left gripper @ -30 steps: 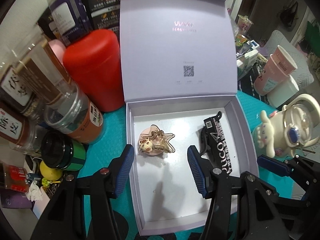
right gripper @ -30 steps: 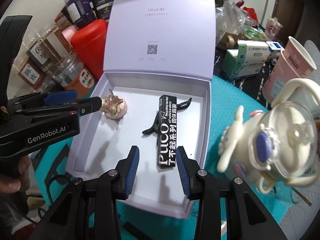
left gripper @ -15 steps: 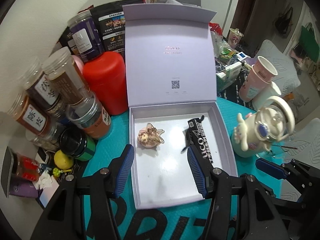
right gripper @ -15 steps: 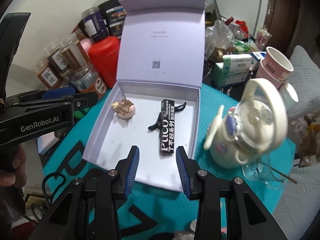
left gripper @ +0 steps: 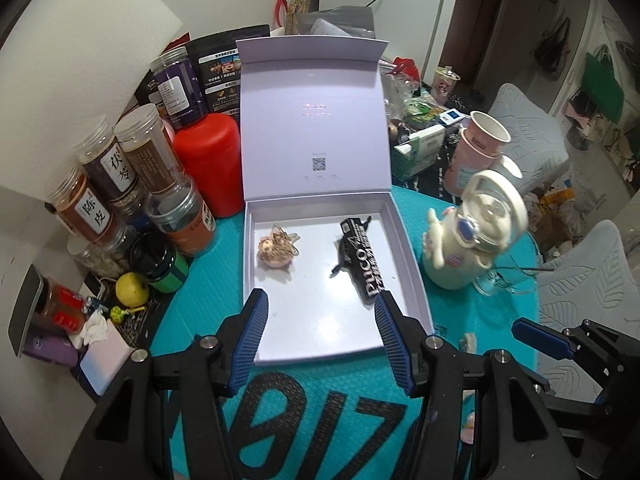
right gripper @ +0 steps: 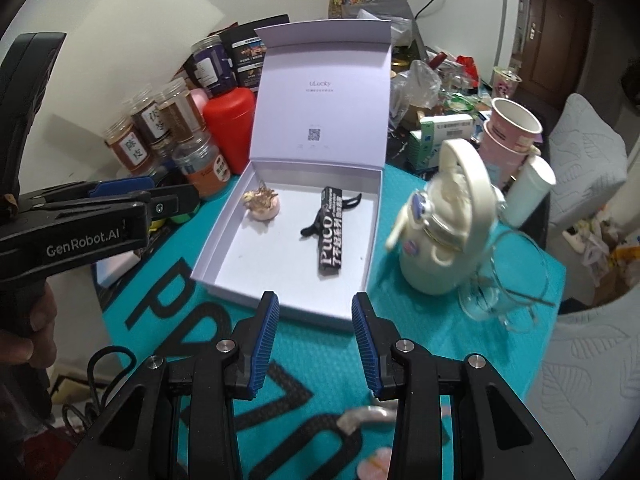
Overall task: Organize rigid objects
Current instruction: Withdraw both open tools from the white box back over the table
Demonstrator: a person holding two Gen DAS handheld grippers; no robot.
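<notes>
Both grippers empty, jaws apart: left gripper [left gripper: 320, 324], right gripper [right gripper: 314, 330], its jaws just opened slightly, nothing between. 2 items already in lavender box [left gripper: 404, 236]: hair clip [left gripper: 278, 246] and black Puco stick [left gripper: 360, 260], kept apart, likely sorted.

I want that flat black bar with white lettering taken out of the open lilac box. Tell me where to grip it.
Grip the flat black bar with white lettering across its narrow width, near mid-length, coming from above: it lies flat on the floor of the open lilac box, so the long edges are probably the only faces to pinch. Avoid the black clip lying against it.
</notes>
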